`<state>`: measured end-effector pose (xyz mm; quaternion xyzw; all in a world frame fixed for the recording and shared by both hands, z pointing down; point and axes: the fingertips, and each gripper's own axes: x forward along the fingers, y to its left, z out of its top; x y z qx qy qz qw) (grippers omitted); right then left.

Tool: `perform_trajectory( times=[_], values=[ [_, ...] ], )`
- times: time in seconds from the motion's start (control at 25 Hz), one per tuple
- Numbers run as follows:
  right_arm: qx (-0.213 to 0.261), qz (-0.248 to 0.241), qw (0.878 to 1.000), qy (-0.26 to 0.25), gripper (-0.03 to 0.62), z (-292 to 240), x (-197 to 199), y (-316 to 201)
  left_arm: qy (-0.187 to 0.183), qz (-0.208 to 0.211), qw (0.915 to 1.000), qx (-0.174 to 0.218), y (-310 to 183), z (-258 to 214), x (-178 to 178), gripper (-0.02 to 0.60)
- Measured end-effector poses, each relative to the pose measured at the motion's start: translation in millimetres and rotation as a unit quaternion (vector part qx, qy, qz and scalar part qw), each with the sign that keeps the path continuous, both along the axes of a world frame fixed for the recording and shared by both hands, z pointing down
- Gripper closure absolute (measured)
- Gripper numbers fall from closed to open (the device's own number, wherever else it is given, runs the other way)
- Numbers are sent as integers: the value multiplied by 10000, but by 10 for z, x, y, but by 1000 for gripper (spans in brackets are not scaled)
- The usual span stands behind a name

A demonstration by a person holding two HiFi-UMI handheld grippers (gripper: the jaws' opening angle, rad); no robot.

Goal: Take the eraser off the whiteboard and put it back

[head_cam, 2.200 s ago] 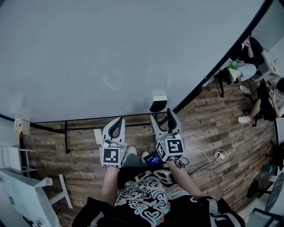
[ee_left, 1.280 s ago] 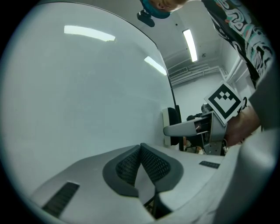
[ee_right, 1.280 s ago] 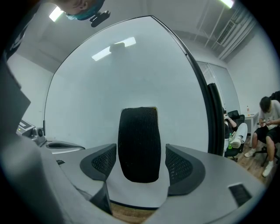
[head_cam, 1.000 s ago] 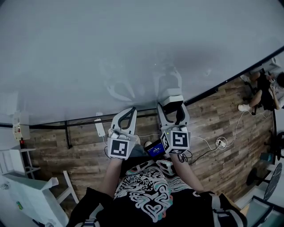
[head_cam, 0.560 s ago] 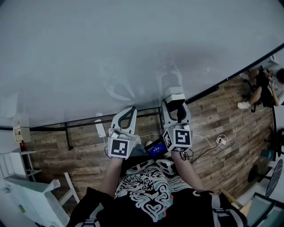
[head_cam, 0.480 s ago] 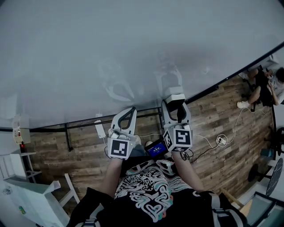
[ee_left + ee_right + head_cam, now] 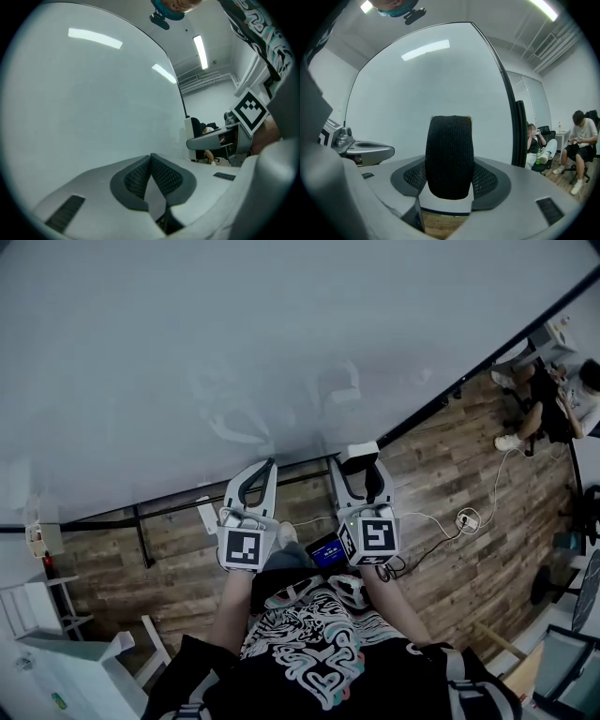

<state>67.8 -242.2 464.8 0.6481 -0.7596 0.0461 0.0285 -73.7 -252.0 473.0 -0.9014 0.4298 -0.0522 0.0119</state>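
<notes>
The eraser, black felt with a white back, stands on end between the pads of my right gripper, which is shut on it. It sits close in front of the whiteboard, near the board's lower edge; I cannot tell whether it touches the board. In the right gripper view the eraser fills the gap between the jaws of the right gripper, felt side facing the camera. My left gripper hangs beside it on the left, shut and empty, its pads meeting in a V before the whiteboard.
The whiteboard's black frame runs down to the right. Beyond it, people sit on chairs on the wooden floor. A white cable and plug strip lie on the floor at right. White furniture stands at lower left.
The right gripper's jaws have closed onto the eraser and drawn back a little from the board with it. The left gripper has stayed where it was.
</notes>
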Motion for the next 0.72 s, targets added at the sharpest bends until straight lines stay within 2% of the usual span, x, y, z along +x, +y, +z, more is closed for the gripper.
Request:
perform_trajectory(
  times=[0.08, 0.2, 0.52, 0.72],
  values=[
    [47, -26, 10000, -44, 341, -9, 0, 57, 60, -62, 9999, 68, 34, -60, -17, 552],
    [172, -114, 9997, -119, 341, -88, 23, 173, -102, -148, 9996, 214, 146, -151, -31, 552],
    [207, -328, 9985, -392, 341, -181, 273, 859, -137, -280, 9990, 326, 805, -261, 207, 552],
    [172, -504, 9976, -453, 341, -173, 401, 1290, -51, -576, 9982, 184, 1214, -213, 183, 552]
  ],
)
